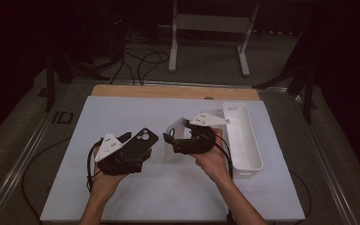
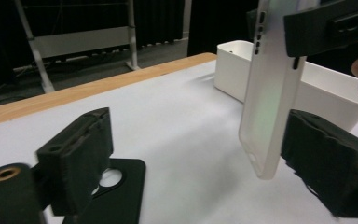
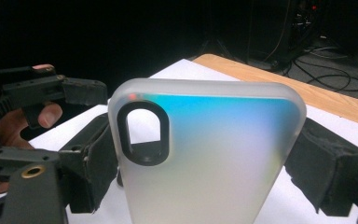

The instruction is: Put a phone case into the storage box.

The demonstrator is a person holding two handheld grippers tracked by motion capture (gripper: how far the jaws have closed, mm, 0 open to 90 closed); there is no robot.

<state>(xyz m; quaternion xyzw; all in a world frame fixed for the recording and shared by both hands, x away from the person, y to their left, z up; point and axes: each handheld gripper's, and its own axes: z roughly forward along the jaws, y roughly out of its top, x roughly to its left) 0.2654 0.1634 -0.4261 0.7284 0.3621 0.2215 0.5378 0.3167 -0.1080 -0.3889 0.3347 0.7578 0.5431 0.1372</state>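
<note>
Right gripper clamping frosted phone case upright above white mat, beside white bin. Left gripper standing wide, gripping nothing, hovering over black phone case lying flat on mat.

Frosted white phone case in my right gripper, w/ a blue-green sheen up top fading to milky grey, tiny red glint by the black-rimmed camera cutout. Phone under my left gripper: black all over. Both grippers black, pale grey plates on top, brass-coloured screw near the jaws. Mat plain pale blue-white, no pattern. Table edge light wood. Bin plain white. Floor grey, backdrop black.
</note>
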